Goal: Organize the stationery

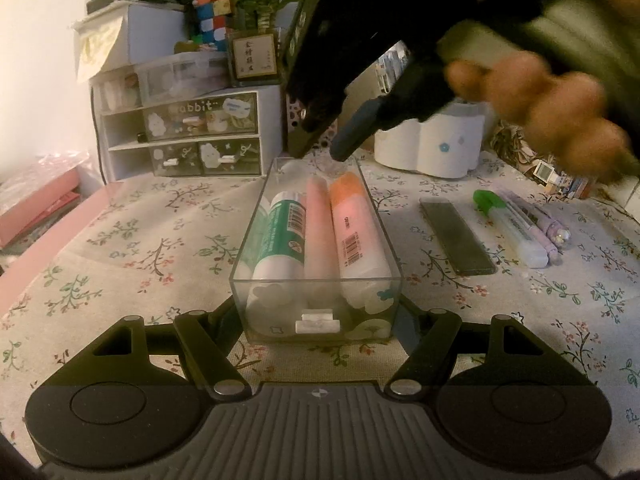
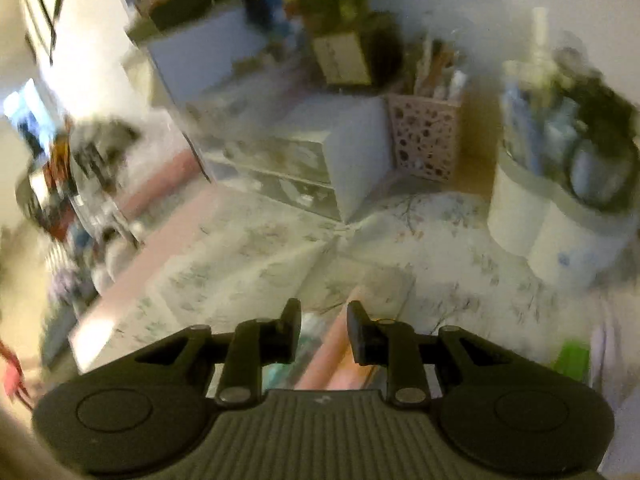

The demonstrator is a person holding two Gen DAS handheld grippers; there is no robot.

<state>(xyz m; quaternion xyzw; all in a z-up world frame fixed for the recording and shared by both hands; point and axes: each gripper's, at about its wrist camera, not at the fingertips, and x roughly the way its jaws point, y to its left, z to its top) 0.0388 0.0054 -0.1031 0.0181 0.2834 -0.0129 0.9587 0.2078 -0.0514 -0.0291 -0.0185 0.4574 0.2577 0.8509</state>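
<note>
A clear plastic tray (image 1: 316,280) sits on a table covered by a floral tablecloth (image 1: 120,264). The left hand-held gripper (image 1: 316,316) clamps the near end of the tray between its two fingers, steadying it. Inside the tray, three tube-shaped items lie side by side along its length: a green and white glue stick (image 1: 280,236) on the left, a pale pink stick (image 1: 320,228) in the middle, and an orange-capped stick (image 1: 356,232) on the right. Above the far end of the tray hovers the right hand-held gripper (image 1: 344,148), held in a person's hand (image 1: 552,120); in its own blurred view its fingers are slightly apart with nothing between them, the pink stick showing below. To the right of the tray, still on the cloth, lie a dark flat bar (image 1: 456,236), a green-capped highlighter (image 1: 516,232) and a lilac pen (image 1: 540,224) just beside it. At the back stand a small drawer unit (image 1: 192,136) and a white pen holder (image 1: 432,148). The step in hand appears to be fetching the next loose item. To do it well, the right hand-held gripper should likely spread its fingers before reaching the highlighter, take it across its middle so it stays level, and lay it parallel to the sticks, while the left grip keeps the tray from sliding. Space in the tray looks tight, so the item may need to rest on top.
</note>
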